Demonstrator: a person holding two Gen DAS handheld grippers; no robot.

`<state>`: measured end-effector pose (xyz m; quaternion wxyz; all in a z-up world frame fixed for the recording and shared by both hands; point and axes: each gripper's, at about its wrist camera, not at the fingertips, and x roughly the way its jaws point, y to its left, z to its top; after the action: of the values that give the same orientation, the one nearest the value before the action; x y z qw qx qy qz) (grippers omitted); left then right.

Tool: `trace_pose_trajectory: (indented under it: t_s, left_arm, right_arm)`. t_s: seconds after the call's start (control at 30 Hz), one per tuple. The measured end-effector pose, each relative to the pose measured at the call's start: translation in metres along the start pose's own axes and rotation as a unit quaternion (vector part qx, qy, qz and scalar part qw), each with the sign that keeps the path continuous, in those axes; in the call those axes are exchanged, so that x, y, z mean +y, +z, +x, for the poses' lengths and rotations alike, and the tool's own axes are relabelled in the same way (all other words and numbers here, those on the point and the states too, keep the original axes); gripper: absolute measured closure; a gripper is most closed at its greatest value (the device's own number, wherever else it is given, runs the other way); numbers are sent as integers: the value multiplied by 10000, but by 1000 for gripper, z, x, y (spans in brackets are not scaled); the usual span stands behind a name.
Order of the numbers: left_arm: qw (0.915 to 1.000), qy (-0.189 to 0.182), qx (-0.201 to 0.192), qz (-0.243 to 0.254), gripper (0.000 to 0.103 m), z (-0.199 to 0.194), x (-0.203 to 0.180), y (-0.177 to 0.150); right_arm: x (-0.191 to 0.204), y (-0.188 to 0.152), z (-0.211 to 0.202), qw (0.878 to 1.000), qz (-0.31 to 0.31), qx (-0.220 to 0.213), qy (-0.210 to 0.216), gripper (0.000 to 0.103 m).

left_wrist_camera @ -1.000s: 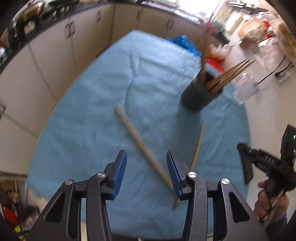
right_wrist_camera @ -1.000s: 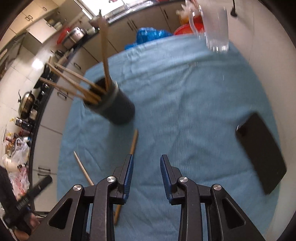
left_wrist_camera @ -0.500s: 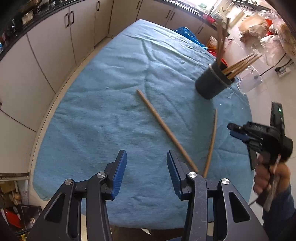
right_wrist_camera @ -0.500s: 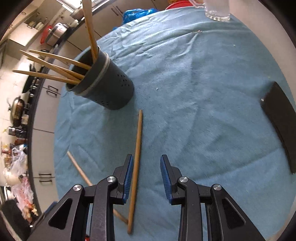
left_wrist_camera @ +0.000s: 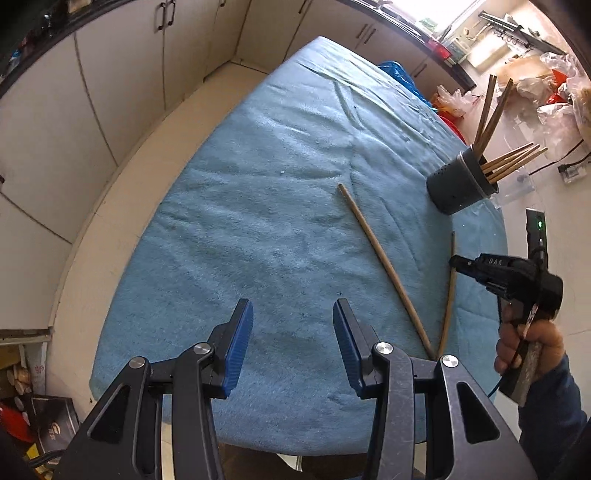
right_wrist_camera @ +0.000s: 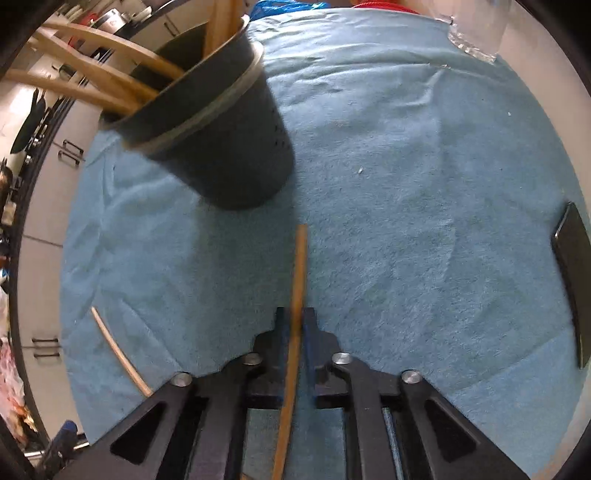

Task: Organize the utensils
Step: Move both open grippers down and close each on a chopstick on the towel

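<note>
Two wooden chopsticks lie on the blue cloth (left_wrist_camera: 258,221). My right gripper (right_wrist_camera: 294,314) points steeply down, its jaws closing on the shorter chopstick (right_wrist_camera: 300,258) with both pads pressing its sides. The left wrist view shows that right gripper (left_wrist_camera: 456,261) over the same chopstick (left_wrist_camera: 450,295). The longer chopstick (left_wrist_camera: 380,258) lies diagonally, ahead and to the right of my left gripper (left_wrist_camera: 293,310), which hovers open and empty over bare cloth. A dark perforated holder (right_wrist_camera: 229,155) with several chopsticks stands just beyond the gripped one. The longer chopstick (right_wrist_camera: 118,354) shows at lower left.
A clear glass (right_wrist_camera: 476,29) stands at the far edge of the cloth, and a flat black object (right_wrist_camera: 572,280) lies at the right edge. Pale cabinets (left_wrist_camera: 110,92) run along the left. A hand (left_wrist_camera: 528,350) holds the right gripper's grip.
The right gripper came down over the shorter chopstick and shut on it. The left gripper drew back toward the near edge of the cloth, still open.
</note>
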<state>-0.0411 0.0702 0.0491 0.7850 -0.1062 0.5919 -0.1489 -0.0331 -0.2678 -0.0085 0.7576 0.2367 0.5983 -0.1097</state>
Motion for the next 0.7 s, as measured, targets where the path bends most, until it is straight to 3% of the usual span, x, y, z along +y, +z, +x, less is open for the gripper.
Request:
trace_pose_trajectory:
  t_s: [0.23, 0.5, 0.63, 0.7]
  left_arm:
    - [9995, -250, 212, 31, 60, 21, -22, 21]
    - [9962, -254, 581, -603, 60, 63, -52, 58]
    - [9947, 123, 620, -817, 60, 84, -68, 74]
    - [9918, 488, 757, -905, 62, 97, -74, 79]
  right_arm:
    - [-19, -26, -19, 9984, -233, -248, -458, 96]
    - [-45, -35, -41, 9978, -433, -424, -286, 96]
    - [-47, -33, -48, 9968, -659, -421, -181, 96]
    - [-56, -31, -52, 9965, -716, -422, -102, 96]
